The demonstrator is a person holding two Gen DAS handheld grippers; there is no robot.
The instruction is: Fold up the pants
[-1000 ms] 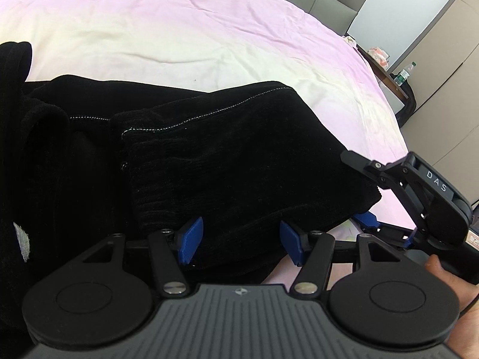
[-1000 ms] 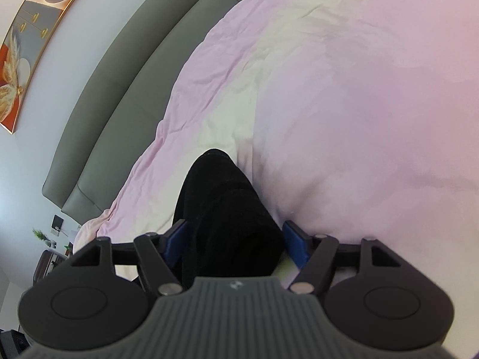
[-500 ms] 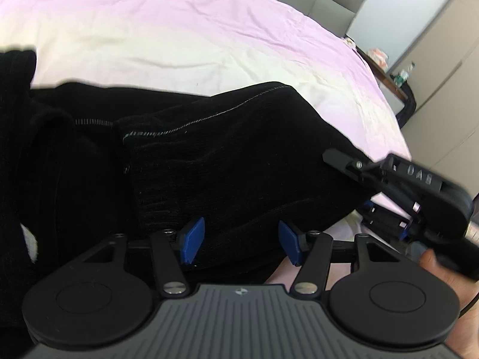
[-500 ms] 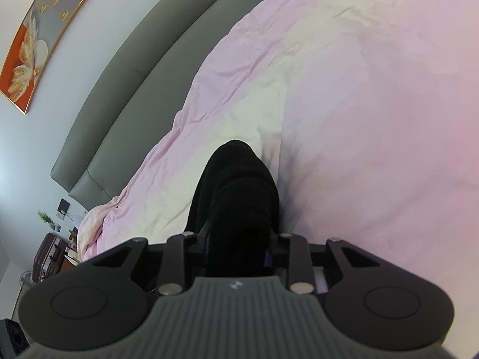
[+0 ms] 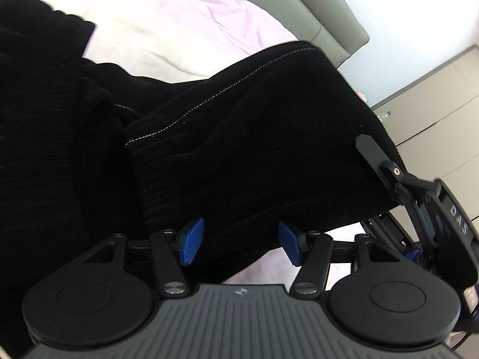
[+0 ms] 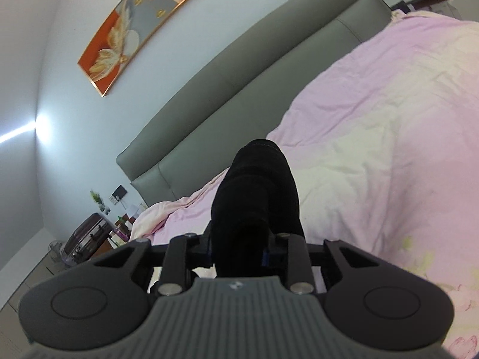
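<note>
The black pants point(image 5: 239, 149) fill most of the left wrist view, folded with a stitched hem showing. My left gripper point(image 5: 239, 243) is open, its blue pads point(image 5: 191, 240) on either side of the pants' near edge. My right gripper point(image 6: 239, 257) is shut on a bunched edge of the pants point(image 6: 257, 191) and holds it raised above the bed. The right gripper also shows at the right of the left wrist view point(image 5: 389, 173), clamped on the pants' right edge.
A pink and cream bedsheet point(image 6: 374, 149) covers the bed. A grey padded headboard point(image 6: 239, 89) runs behind it. A painting point(image 6: 134, 39) hangs above. A suitcase and a cluttered nightstand point(image 6: 92, 236) stand at the left. Beige cabinets point(image 5: 434, 104) are at the right.
My right gripper has shut on the pants' edge and lifted it. The cloth has risen in the left wrist view. My left gripper stays open.
</note>
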